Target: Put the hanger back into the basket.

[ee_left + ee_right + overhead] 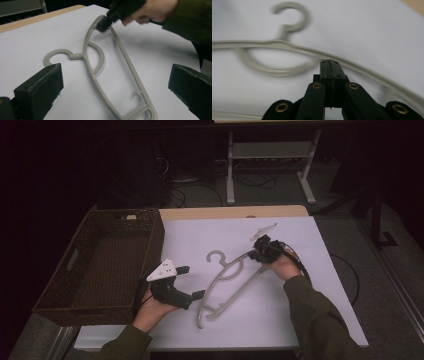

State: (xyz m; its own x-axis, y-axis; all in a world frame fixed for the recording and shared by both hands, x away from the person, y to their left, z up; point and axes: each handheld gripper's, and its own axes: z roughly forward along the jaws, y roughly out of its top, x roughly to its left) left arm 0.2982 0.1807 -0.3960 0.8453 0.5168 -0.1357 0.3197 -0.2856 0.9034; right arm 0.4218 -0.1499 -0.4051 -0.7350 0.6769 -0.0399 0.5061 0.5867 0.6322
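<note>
R gripper (258, 251) jaws pressed together at the hanger (227, 282) shoulder, toward table (330, 270) far-right corner. L gripper (192, 282) jaws wide apart, nothing between, near hanger's lower end by the basket (80, 270). Hanger lies mid-table.

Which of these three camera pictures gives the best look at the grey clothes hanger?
The high view: the whole hanger lies there on the white table, hook to far end. The left gripper view cuts off its near end; the right gripper view shows it blurred.
</note>
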